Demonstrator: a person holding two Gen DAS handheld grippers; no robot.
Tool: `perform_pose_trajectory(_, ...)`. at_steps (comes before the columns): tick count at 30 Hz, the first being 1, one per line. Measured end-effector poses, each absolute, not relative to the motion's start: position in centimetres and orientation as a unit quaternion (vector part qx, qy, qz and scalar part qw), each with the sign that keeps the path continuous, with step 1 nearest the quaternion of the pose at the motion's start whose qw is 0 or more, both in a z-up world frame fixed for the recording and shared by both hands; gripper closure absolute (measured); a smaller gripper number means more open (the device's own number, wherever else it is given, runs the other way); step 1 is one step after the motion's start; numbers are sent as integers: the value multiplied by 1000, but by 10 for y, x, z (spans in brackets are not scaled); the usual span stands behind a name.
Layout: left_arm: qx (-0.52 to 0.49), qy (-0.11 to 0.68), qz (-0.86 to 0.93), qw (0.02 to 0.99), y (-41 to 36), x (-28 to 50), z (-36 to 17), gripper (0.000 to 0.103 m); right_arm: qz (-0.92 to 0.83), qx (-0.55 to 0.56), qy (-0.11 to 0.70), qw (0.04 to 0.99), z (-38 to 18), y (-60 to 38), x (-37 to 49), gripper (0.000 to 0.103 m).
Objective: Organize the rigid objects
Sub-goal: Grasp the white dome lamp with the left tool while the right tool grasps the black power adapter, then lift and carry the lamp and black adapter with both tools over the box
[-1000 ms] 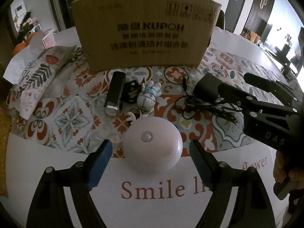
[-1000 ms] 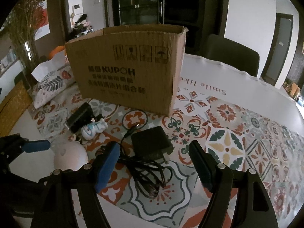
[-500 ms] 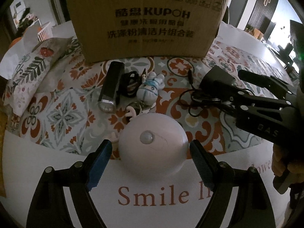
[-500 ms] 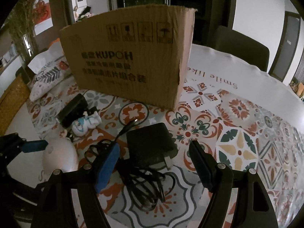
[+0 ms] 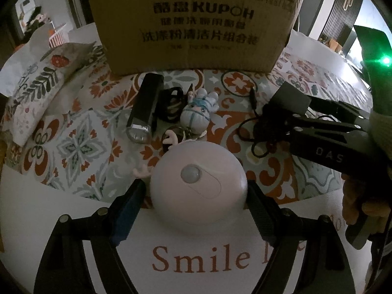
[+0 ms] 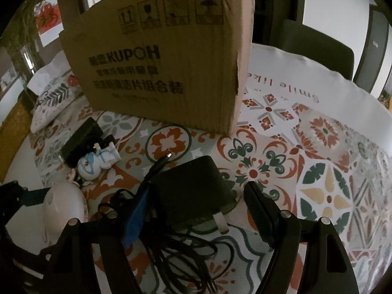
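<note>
- The left gripper (image 5: 196, 208) has its fingers (image 5: 129, 210) spread wide on both sides of the white dome light (image 5: 198, 186). The pads are just beside the dome and seem not to press it yet; it sits on the worktop (image 5: 196, 259).
- The right gripper (image 6: 196, 210) is also wide open, with the black power adapter (image 6: 193, 191) between its fingers (image 6: 137, 218). One finger appears to touch the adapter's side, but nothing is lifted.
- The adapter's tangled cable (image 6: 186, 252) lies under and behind it, toward 6 o'clock in the right wrist view.
- I judge the task is near its beginning: every small thing is outside the cardboard box (image 5: 196, 22), which stands at 12 o'clock, and I cannot see inside it.
- Left to move: the dome light, the adapter, the black flashlight (image 5: 144, 110) at 11 o'clock from the dome, and the small white figurine (image 5: 198, 115) at 12 o'clock.
- A key ring with little antler charms (image 5: 171, 137) lies just beside the dome's far edge and could be dragged along.
- A patterned cushion (image 5: 41, 90) lies at 10 o'clock, well apart.
</note>
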State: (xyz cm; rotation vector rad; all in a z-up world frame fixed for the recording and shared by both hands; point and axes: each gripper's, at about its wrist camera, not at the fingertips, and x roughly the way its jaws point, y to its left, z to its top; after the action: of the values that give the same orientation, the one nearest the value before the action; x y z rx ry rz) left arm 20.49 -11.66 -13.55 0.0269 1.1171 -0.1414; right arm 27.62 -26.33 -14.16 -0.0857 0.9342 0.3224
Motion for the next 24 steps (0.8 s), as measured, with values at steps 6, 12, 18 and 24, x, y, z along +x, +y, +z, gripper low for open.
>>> perform_pose_trajectory(6,9,523,-71,849,-114,204,-135,29,146,-36,444,883,-141,-261,272,37)
perform_pose_trajectory(12,4,523,-75,849,-109,201,-134,29,133,-30,446,884,-138,-263,262,38)
perform_pose_trajectory(18,0,514,-79,854,-104,192,-126,29,126,-29,444,887,-130,-262,247,39)
perform_pose_trajectory(24,2,491,-80,868,-97,183,-110,29,117,-17,434,893,-118,-262,234,40)
